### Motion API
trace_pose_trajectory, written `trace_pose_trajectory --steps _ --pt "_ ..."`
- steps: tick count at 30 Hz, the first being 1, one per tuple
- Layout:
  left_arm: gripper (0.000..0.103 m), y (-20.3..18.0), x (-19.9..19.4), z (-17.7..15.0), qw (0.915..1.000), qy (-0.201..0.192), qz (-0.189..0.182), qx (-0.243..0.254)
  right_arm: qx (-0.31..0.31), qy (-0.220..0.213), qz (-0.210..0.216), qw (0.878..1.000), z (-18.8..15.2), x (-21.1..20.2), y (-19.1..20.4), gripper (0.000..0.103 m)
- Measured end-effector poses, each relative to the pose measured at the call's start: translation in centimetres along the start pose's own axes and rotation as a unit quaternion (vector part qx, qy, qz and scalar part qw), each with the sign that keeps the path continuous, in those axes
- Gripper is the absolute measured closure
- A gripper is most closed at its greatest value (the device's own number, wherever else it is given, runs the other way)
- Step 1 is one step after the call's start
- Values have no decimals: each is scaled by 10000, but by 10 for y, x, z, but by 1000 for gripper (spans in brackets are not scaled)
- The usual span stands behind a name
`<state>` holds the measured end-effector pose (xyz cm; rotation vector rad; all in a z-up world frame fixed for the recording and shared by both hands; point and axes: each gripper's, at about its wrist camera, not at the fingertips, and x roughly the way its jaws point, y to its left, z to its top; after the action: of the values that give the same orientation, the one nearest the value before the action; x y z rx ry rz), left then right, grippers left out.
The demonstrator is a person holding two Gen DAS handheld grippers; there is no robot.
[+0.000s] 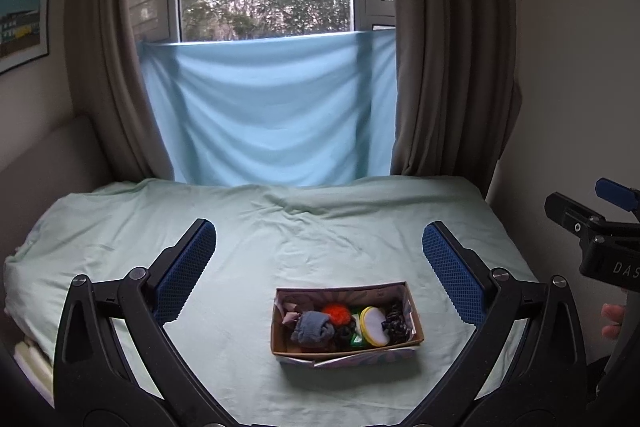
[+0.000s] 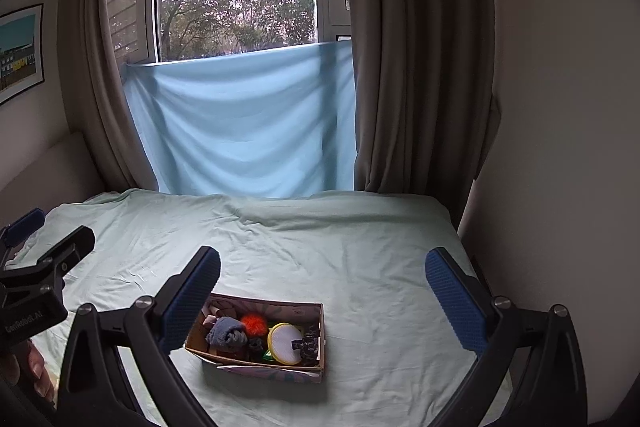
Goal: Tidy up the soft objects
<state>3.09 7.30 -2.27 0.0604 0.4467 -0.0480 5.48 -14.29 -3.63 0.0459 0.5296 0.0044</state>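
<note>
A small cardboard box (image 1: pixel 416 325) sits on the pale green bed sheet (image 1: pixel 280 239). It holds a grey rolled sock (image 1: pixel 313 327), an orange pompom (image 1: pixel 337 313), a yellow-rimmed white round pad (image 1: pixel 375 325), a dark patterned cloth (image 1: pixel 396 321) and pinkish fabric. The box also shows in the right wrist view (image 2: pixel 318 311), with the sock (image 2: pixel 226 333), pompom (image 2: pixel 253 323) and pad (image 2: pixel 285 343). My left gripper (image 1: pixel 319 247) is open and empty above the box. My right gripper (image 2: pixel 322 275) is open and empty, above and right of the box.
A light blue cloth (image 1: pixel 272 111) hangs over the window's lower part between brown curtains (image 1: pixel 452 67). A wall (image 2: pixel 560 147) borders the bed's right edge. A framed picture (image 1: pixel 24 19) hangs on the left. The right gripper's body (image 1: pixel 592 235) shows at the left view's right edge.
</note>
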Motion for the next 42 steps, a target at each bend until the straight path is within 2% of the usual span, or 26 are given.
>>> trace_pose_trajectory --steps 12,42 --pt "0 4 -5 -6 10000 54 46 -63 -24 -176 47 9998 1 -9 7 1" --pt "0 -13 -7 -11 9999 58 68 -71 67 -205 18 9998 -1 -16 7 1"
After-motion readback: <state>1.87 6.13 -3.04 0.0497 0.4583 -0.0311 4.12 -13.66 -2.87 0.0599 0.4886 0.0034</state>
